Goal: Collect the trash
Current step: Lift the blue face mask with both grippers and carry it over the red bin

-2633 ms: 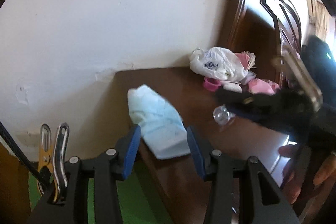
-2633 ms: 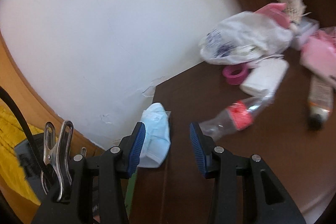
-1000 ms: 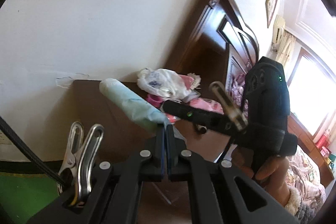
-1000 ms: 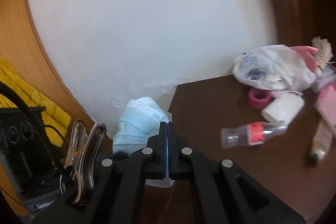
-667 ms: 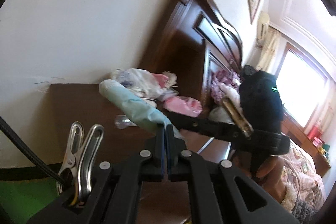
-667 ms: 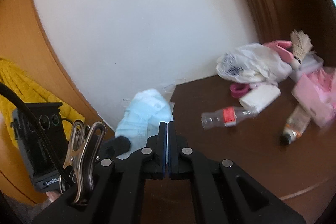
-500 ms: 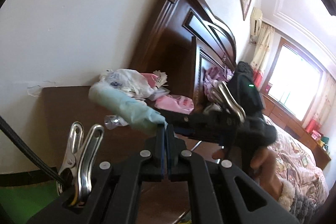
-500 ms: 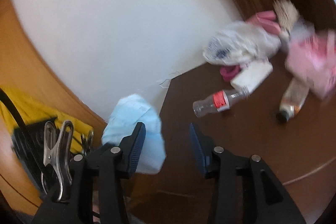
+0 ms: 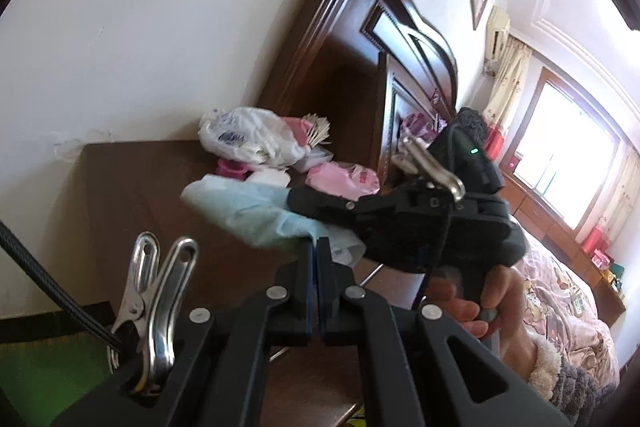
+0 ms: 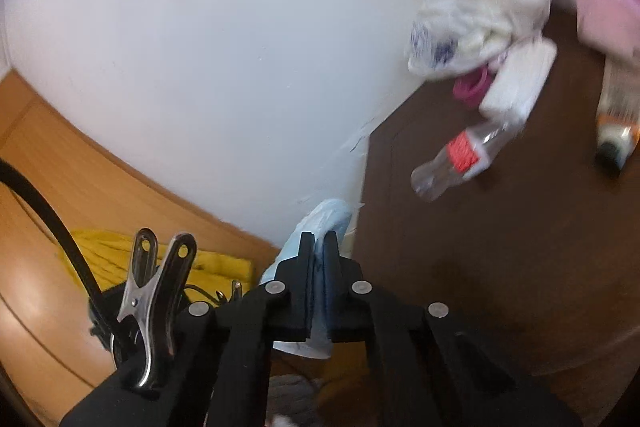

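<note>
A light blue face mask [image 9: 248,215] hangs in the air above the dark wooden bedside table [image 9: 132,195]. My left gripper [image 9: 318,247] is shut on its near corner. My right gripper [image 9: 298,199] comes in from the right, held by a person's hand [image 9: 492,303], and clamps the same mask farther along. In the right wrist view the mask [image 10: 328,217] sticks out between the fingers of the right gripper [image 10: 318,241], which are pressed together on it. An empty plastic bottle [image 10: 456,157] with a red label lies on the table [image 10: 500,267].
At the table's back sit a white plastic bag [image 9: 248,139], a pink roll [image 9: 231,169], a pink packet [image 9: 344,179] and a tube [image 10: 616,131]. A dark headboard [image 9: 360,67] and a bed [image 9: 568,307] stand to the right. Yellow cloth [image 10: 120,259] lies low at the left.
My left gripper took the mask off the table and kept hold of it. My right gripper opened half a second ago beside the mask and has now closed on it.
</note>
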Motion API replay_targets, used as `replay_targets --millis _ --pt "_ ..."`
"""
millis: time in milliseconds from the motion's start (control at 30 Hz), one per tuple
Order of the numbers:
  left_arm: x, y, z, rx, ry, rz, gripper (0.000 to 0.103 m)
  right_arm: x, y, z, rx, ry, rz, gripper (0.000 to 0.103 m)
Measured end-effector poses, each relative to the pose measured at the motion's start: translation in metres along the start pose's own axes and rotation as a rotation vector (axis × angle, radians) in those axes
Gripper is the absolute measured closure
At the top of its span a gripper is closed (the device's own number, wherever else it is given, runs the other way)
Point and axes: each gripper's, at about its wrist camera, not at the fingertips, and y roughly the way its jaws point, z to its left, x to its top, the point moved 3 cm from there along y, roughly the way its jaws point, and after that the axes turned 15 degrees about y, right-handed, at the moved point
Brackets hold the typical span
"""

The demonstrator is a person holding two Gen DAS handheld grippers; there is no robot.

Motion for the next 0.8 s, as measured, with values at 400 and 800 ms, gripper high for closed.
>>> replay_targets --millis 400,800 --pt "0.001 0.011 -0.026 -0.018 0.060 0.023 0.102 -0.010 -0.026 0.015 -0.139 -0.151 -0.090 0.099" --pt "0.000 0.041 -0.104 -0.112 0.168 0.073 0.102 -0.025 -0.106 -0.002 -0.209 -0.265 -0.195 0.099"
